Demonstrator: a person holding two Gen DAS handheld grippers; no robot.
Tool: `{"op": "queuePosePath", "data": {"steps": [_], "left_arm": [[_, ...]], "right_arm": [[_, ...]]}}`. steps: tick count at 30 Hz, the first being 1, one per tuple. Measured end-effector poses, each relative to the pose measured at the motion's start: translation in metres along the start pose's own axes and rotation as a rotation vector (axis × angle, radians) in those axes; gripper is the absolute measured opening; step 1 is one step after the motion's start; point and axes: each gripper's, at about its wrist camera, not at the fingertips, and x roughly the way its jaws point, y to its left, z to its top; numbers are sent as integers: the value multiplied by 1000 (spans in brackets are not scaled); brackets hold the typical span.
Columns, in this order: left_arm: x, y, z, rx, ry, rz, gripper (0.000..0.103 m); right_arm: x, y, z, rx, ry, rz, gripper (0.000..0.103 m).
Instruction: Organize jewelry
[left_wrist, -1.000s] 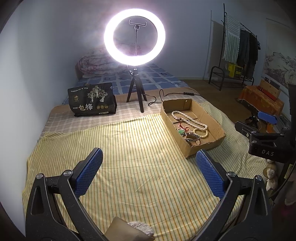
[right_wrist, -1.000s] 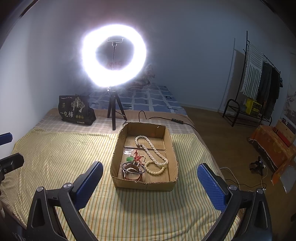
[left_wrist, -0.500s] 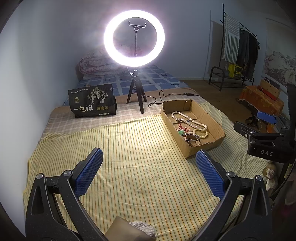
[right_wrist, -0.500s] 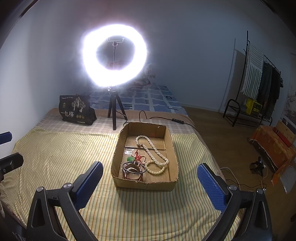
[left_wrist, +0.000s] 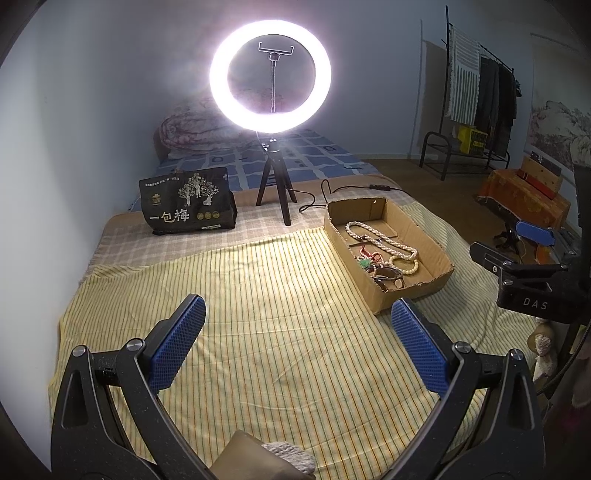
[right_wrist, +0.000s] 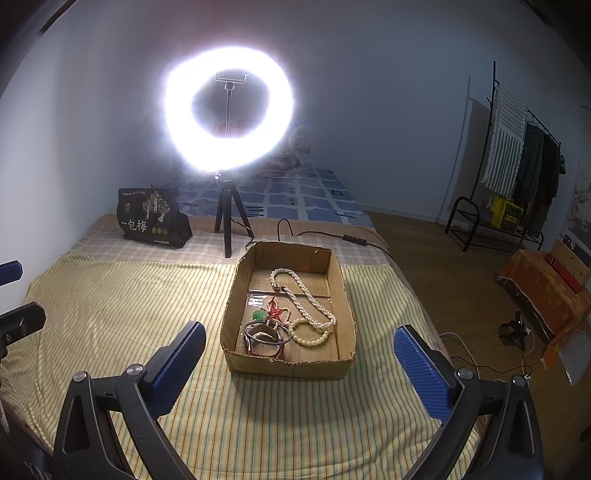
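Note:
A shallow cardboard box (right_wrist: 236, 299) lies on the yellow striped cloth (right_wrist: 118, 306); it also shows in the left wrist view (left_wrist: 436, 240). In it lie a long white bead necklace (right_wrist: 306, 295), a cream bead bracelet (right_wrist: 309, 334), a green and red pendant (right_wrist: 267, 313) and dark bangles (right_wrist: 264, 336). My right gripper (right_wrist: 299, 350) is open and empty, just in front of the box. My left gripper (left_wrist: 297, 332) is open and empty over the bare cloth, left of the box.
A lit ring light on a black tripod (right_wrist: 227, 229) stands behind the box. A black printed bag (right_wrist: 151, 221) sits at the back left. A cable (right_wrist: 325, 236) runs behind the box. The bed edge drops to the floor on the right.
Both views have shifted only slightly; the grippers stay open and the jewelry has not moved.

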Motion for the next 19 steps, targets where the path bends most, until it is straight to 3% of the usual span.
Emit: {"op": "queuePosePath", "data": {"steps": [19], "left_arm": [[-1, 1, -3, -5, -21, 20, 102]], "right_arm": [[-1, 1, -5, -1, 6, -1, 103]]}}
